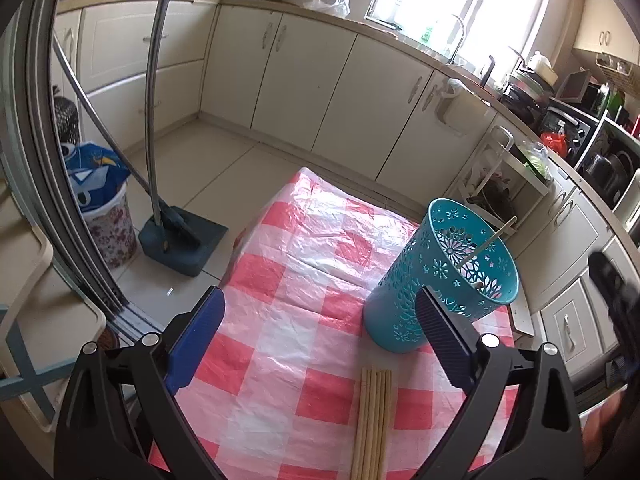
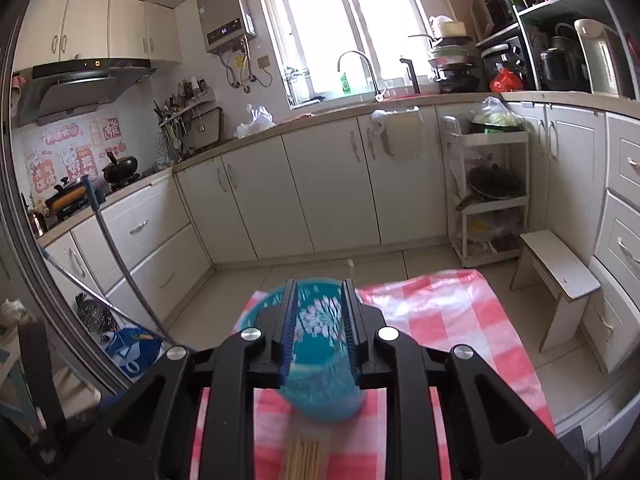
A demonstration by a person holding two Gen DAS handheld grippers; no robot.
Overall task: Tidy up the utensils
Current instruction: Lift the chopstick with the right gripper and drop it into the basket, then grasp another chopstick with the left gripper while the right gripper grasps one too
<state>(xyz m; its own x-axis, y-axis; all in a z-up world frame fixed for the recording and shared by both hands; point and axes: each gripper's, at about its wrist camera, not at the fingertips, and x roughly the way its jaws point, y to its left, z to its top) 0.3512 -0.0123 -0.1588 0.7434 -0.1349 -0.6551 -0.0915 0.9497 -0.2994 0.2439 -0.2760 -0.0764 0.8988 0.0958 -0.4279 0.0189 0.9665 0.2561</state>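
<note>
Sorting chopsticks into my teal holder [image 1: 440, 280] | one stick in — bundle [image 1: 372, 420] left | left gripper [image 1: 320, 320] wide, empty | right gripper [image 2: 319, 320] slightly parted — empty

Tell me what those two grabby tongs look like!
Both tongs are made of black plastic arms shaped like a wide V, joined with round silver bolts. The left tongs end in flat dark blue pads with fine ridges. The right tongs have the same ridged blue pads set in black holders. No cables, markings or sleeves show.
</note>
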